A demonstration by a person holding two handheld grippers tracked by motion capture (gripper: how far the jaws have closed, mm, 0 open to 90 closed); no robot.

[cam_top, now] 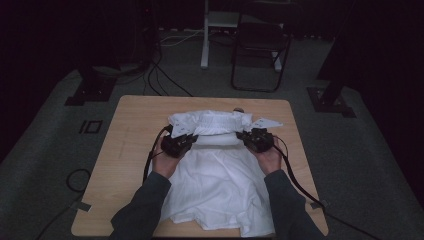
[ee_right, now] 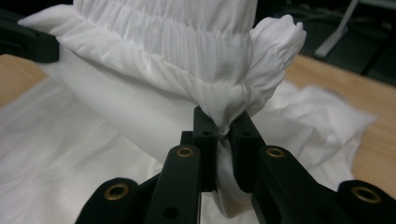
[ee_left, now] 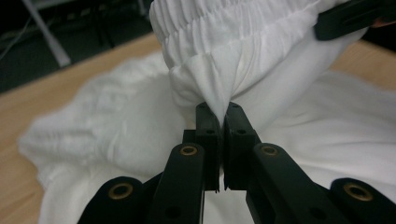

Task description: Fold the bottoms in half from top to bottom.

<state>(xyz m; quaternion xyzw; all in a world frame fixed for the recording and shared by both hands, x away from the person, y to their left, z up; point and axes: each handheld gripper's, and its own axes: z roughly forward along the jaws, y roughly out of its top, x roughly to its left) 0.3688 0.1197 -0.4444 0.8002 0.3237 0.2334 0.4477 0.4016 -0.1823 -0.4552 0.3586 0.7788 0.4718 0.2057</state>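
Dark room with grey carpet floor point(cam_top: 60, 125), a black folding chair point(cam_top: 260, 50) at upper centre of the high view and loose cables near it. Light wooden table point(cam_top: 130, 150) takes up the middle of the frame. On it, centre to lower centre, lies a white thin-cotton garment with a gathered elastic waistband point(cam_top: 215, 175); the lower part is spread flat and wrinkled, while the waistband end, at upper centre, is lifted and doubled toward the person. Left gripper point(cam_top: 186, 140) has its jaws pressed together on a peak of cloth just below the gathered band point(ee_left: 219, 102); the right gripper point(cam_top: 248, 136) likewise pinches a bunched fold at the band's other end point(ee_right: 224, 119). Judgement: the fabric is light, soft and limp, with no stiffness of its own, so it will sag between the holds and drape wherever unsupported. The elastic band is the thickest, least slippery place to hold; a thin single layer could slide out of the jaws. Holds at the two ends of the band, kept level, should keep the fold even.
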